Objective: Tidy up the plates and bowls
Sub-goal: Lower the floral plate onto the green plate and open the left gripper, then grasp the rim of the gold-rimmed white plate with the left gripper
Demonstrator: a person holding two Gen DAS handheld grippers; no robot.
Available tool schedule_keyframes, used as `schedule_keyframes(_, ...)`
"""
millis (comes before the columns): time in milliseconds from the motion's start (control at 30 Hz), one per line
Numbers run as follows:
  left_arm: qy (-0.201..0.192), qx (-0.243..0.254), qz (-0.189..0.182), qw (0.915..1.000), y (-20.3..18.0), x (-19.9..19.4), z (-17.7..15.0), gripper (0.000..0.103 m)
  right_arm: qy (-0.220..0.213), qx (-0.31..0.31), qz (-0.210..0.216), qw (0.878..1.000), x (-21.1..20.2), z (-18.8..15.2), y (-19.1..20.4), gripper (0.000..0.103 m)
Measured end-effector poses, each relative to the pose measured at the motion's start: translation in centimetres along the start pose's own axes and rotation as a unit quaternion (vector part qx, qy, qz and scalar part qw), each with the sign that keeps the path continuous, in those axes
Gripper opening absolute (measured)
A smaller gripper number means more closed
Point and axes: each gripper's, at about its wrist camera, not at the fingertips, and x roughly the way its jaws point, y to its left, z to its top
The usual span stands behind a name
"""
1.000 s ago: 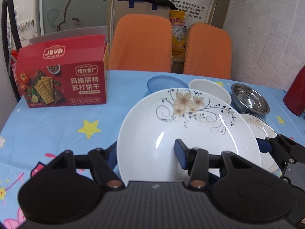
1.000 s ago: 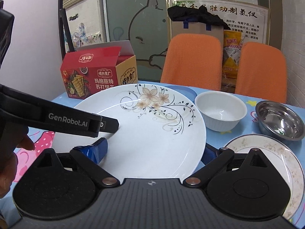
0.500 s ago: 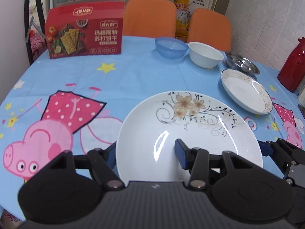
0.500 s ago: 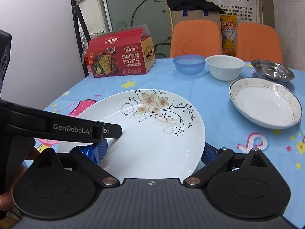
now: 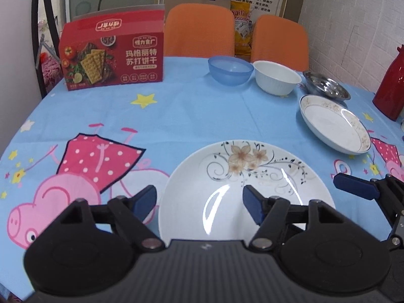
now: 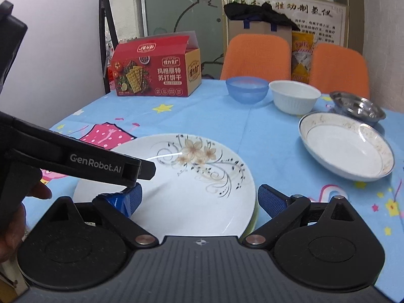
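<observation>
A large white plate with a flower print (image 5: 242, 184) (image 6: 192, 184) lies flat on the blue cartoon tablecloth at the near edge. My left gripper (image 5: 199, 202) is open, its fingers either side of the plate's left rim. My right gripper (image 6: 199, 199) is open, its fingers astride the plate's right rim. A gold-rimmed deep plate (image 5: 333, 126) (image 6: 346, 146) sits to the right. A blue bowl (image 5: 229, 69) (image 6: 246, 88), a white bowl (image 5: 276, 79) (image 6: 294, 98) and a steel bowl (image 5: 327, 88) (image 6: 358, 106) stand in a row behind.
A red cracker box (image 5: 113, 60) (image 6: 156, 73) stands at the back left. A red flask (image 5: 390, 88) stands at the far right. Two orange chairs (image 5: 199, 30) are behind the table. The left gripper's arm (image 6: 75, 161) crosses the right wrist view.
The flowered plate has come down from the air onto the near tablecloth. Both grippers have opened and let go of its rim.
</observation>
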Motion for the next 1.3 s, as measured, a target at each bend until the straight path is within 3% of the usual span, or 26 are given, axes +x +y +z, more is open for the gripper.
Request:
schedule_keyframes(167,-0.012,-0.006,0.002,0.9999,-0.5,-0.3,0.9,0.071,-0.028,0.017,0.000,0.999,-1.8,0.8,-1.3,0.087)
schedule_keyframes(400,-0.009,0.004,-0.003,0.9999,-2.2,0.1,1.2,0.073,0.001,0.087,-0.011,0.996,-1.7,-0.4,-5.1,0.087)
schedule_keyframes(567,-0.009,0.013,-0.007,0.9998,-3.6,0.3,1.4,0.073,0.000,0.131,-0.031,0.991,-2.6,-1.3,-7.7,0.087)
schedule_keyframes(1033,0.008,0.050,-0.007,0.9987,-7.9,2.2,3.1,0.073,0.006,0.180,-0.038,0.983,-2.9,-2.3,-12.6,0.087)
schedule_keyframes(1300,0.049,0.063,-0.058,0.9951,-10.4,6.1,6.3,0.073,-0.023,0.218,-0.067,0.973,-3.6,-1.9,-17.2,0.087)
